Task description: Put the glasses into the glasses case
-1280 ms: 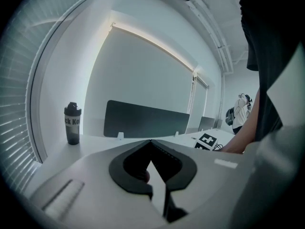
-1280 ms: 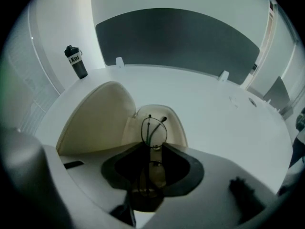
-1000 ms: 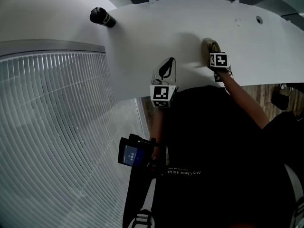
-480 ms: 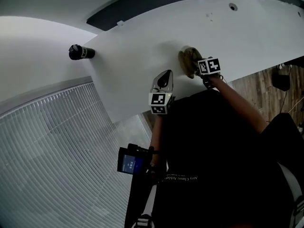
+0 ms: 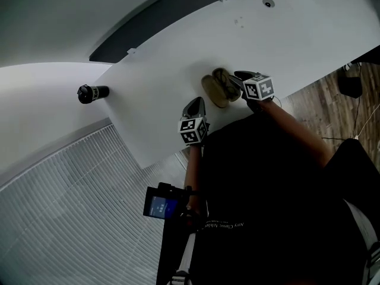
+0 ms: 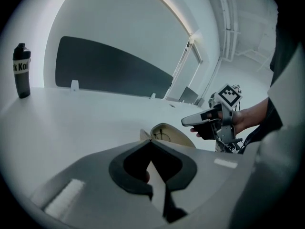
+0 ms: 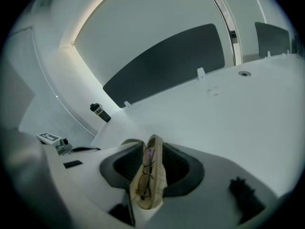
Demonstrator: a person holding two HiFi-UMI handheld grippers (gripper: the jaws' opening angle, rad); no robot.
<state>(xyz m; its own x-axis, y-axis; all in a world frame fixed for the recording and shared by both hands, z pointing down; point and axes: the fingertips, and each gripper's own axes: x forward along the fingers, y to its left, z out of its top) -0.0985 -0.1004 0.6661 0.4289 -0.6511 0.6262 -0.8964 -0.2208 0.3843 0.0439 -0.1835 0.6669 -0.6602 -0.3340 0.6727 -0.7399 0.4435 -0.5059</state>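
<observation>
The beige glasses case (image 5: 215, 88) lies open near the white table's front edge, and the thin-rimmed glasses (image 7: 144, 175) rest inside it. My right gripper (image 5: 236, 79) is shut on the case (image 7: 160, 173), one pad on each side. Its jaws have just been opening, with the case still between them. In the left gripper view, the case (image 6: 172, 134) shows just past my own jaws, and the right gripper (image 6: 202, 119) reaches it from the right. My left gripper (image 5: 196, 102) sits close to the left of the case, jaws shut and empty (image 6: 151, 143).
A black bottle (image 5: 92, 92) stands far off to the left on the table (image 5: 178, 52); it also shows as the bottle (image 6: 21, 70) and the bottle (image 7: 100, 112). A small round hole (image 5: 268, 3) sits at the table's back. A ribbed floor lies left, wood flooring right.
The right gripper has risen and turned with the case, which now shows both halves spread open. The left gripper has come down and closer to the case. The head view has swung.
</observation>
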